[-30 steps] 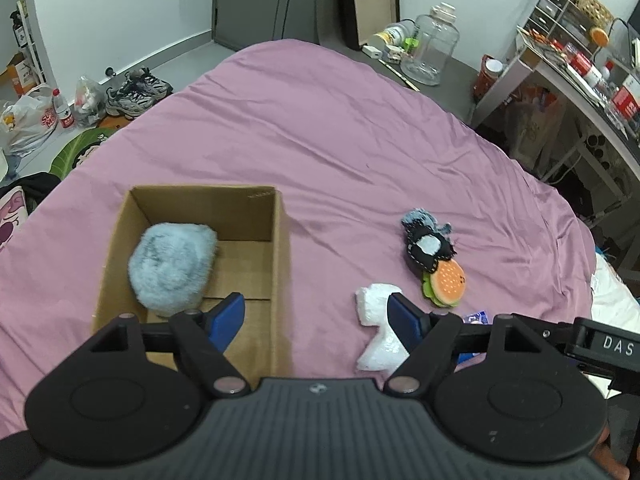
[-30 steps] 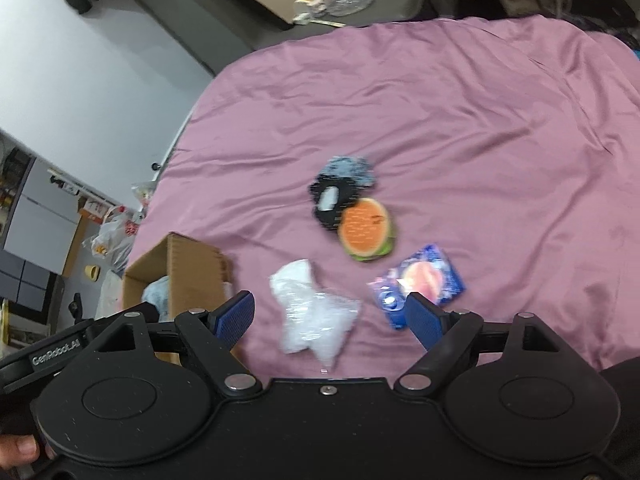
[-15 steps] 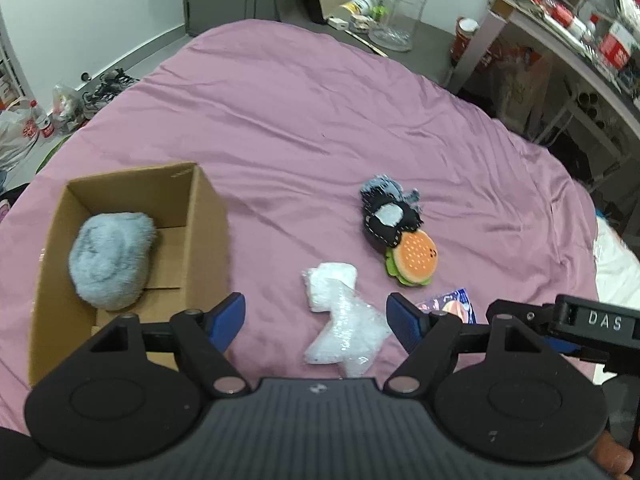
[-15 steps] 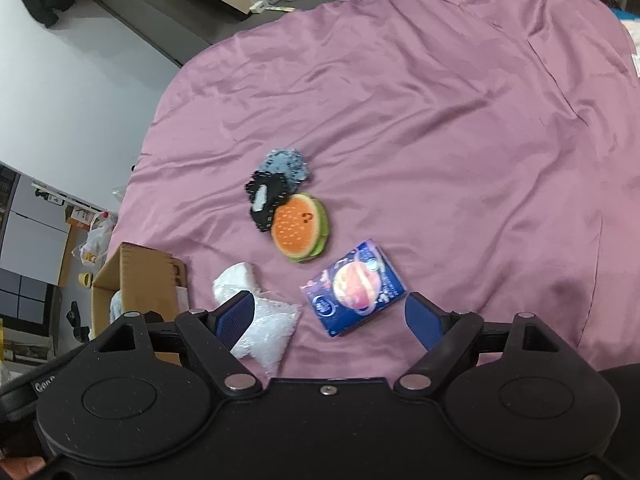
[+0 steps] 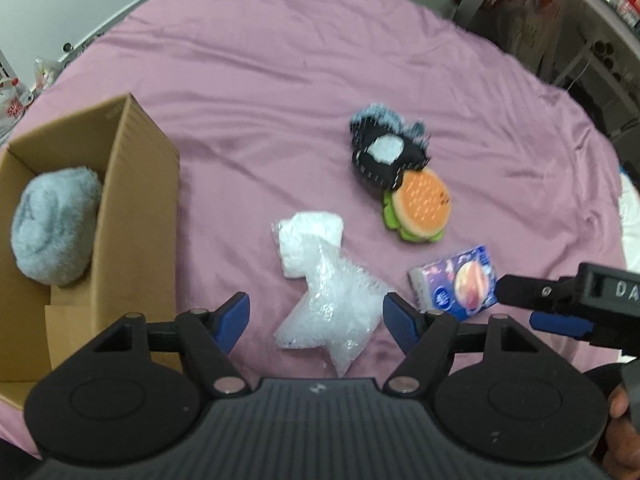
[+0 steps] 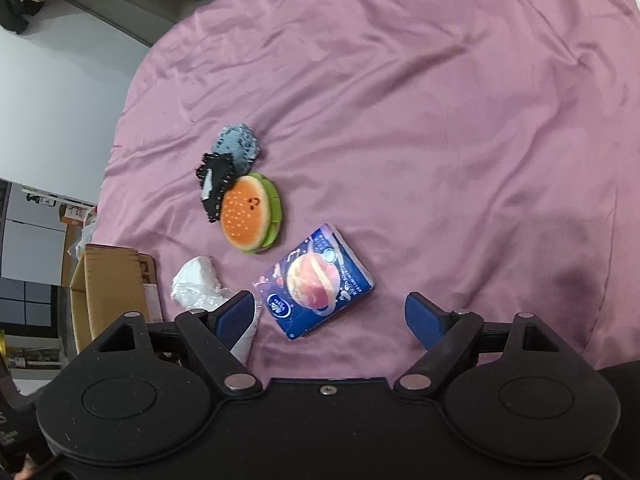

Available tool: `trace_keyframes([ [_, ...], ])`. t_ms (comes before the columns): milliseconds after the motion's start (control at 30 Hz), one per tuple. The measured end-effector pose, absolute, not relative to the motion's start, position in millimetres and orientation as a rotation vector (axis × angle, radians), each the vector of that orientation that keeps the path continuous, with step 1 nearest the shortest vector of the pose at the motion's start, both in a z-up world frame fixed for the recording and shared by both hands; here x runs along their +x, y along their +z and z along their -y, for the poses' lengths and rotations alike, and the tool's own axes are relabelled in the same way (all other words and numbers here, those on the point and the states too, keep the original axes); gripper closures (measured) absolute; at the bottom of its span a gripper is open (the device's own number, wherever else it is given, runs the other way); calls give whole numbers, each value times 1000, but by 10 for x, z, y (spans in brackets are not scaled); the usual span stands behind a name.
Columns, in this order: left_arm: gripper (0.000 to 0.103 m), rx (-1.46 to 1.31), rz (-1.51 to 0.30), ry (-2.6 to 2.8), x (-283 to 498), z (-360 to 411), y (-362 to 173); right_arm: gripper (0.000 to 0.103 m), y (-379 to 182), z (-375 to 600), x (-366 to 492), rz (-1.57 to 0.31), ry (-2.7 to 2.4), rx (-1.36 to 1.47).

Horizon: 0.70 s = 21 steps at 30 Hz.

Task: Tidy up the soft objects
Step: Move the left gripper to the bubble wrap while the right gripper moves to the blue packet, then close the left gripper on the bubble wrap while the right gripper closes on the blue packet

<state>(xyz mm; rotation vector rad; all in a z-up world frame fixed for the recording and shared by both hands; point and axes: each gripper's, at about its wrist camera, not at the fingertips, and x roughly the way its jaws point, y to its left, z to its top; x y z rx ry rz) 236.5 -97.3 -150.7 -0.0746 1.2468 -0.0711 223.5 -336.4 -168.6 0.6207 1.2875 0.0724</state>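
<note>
On the purple bedspread, the left gripper stands wide, its jaws having just been closing a little, with the clear plastic bag between them but not yet pinched; it should settle lower and bite the bag's bulk. The right gripper, wide and empty, hangs over the blue tissue pack. The cardboard box waits at nine o'clock of the bag, holding a grey plush ball.

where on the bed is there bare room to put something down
The far half of the purple sheet, beyond the burger plush, is bare, as is the strip between cardboard box and bubble-wrap bag. Crowded: bag, burger, black plush and tissue pack cluster nearby.
</note>
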Motion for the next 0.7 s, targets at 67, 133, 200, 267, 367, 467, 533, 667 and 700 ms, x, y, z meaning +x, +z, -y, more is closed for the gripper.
trace_keyframes([
  [67,33,-73,-1266,-69,2381,985,-1583,22,-1751,3363,2260,-1298,75,637],
  [133,33,-66,-1285,-68,2405,994,-1658,23,-1813,3348,2292,-1309,80,646],
  [200,33,-58,-1297,-65,2429,999,-1715,26,-1884,3327,2326,-1323,87,661],
  [267,33,-64,-1300,-69,2450,1003,-1762,28,-1939,3309,2353,-1336,93,674],
  [367,33,-74,-1312,-79,2480,1004,-1824,30,-2033,3269,2391,-1356,96,684],
  [467,34,-80,-1326,-79,2500,1005,-1894,30,-2093,3261,2417,-1364,92,693],
  [533,38,-90,-1330,-87,2514,997,-1916,30,-2125,3265,2442,-1367,93,705],
  [667,42,-101,-1340,-109,2528,1009,-1949,30,-2175,3274,2464,-1366,95,722],
  [700,44,-96,-1339,-112,2530,1023,-1952,30,-2182,3271,2468,-1366,96,721],
])
